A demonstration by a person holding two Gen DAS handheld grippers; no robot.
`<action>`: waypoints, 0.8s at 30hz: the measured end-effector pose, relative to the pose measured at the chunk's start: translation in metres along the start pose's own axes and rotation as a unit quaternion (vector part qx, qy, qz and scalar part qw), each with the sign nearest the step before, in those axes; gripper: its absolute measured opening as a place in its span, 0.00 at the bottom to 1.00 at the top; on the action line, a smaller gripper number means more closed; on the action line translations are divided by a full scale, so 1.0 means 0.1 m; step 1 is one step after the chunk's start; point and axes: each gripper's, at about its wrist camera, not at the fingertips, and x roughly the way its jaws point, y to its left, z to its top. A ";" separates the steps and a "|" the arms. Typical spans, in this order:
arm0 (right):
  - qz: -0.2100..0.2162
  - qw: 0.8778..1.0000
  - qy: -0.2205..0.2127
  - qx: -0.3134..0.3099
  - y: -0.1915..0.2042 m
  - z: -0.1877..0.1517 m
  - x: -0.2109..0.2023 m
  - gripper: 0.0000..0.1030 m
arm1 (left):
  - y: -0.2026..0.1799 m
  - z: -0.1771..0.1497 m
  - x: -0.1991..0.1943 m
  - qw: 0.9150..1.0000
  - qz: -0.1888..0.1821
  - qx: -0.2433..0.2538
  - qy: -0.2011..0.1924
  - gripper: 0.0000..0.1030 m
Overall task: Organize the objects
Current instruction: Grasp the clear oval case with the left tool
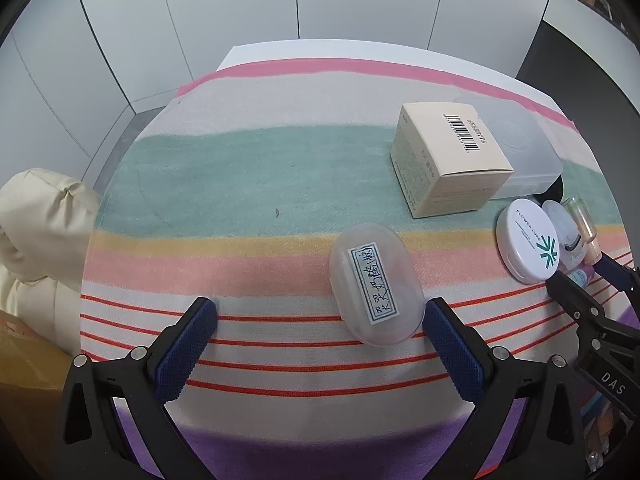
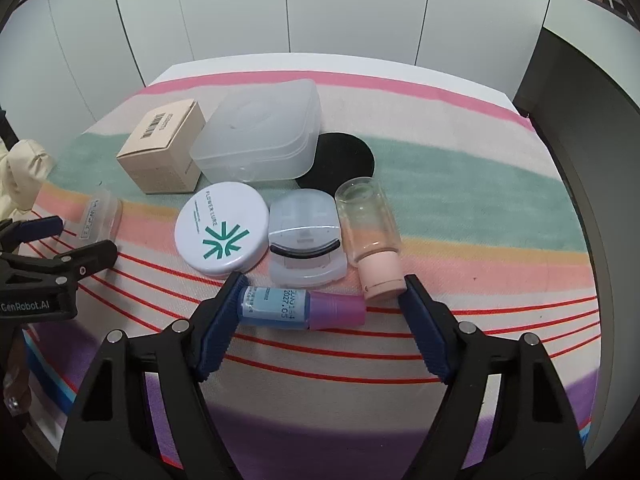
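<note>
We can't see most of the flat black round pad (image 2: 344, 156): the frosted translucent plastic lidded box (image 2: 260, 136) covers its left part. In the left wrist view the blue-and-purple small bottle (image 1: 580, 278) sits mostly behind the right gripper's black fingers (image 1: 576, 300), and the cream puffy sleeve (image 1: 40, 232) runs off the left edge. Small print on the white round compact (image 2: 222, 234) is too small for us to read.

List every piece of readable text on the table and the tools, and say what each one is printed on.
"FLOWER LURE": white round compact; its smaller lines are too small to read.
"2027.05": blue bottle between the right claw's fingers; the rest is blurred.
"DAS": right claw body, seen from the left wrist.
"GenRobot.AI": left claw body.
Handwritten Chinese label on the clear oval case: not legible.
Beige box: barcode, digits too small.
</note>
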 end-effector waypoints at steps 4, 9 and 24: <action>0.002 1.000 -0.004 -0.003 0.01 0.02 0.00 0.77 | -0.01 0.03 0.02 1.000 0.002 -0.004 0.002 1.00; 0.003 1.000 -0.003 -0.006 0.04 -0.01 -0.01 0.77 | -0.12 0.10 0.01 1.000 0.005 0.002 0.003 1.00; 0.004 1.000 0.021 0.008 0.05 -0.02 -0.14 0.77 | -0.37 0.05 -0.17 0.999 0.011 0.045 0.002 0.40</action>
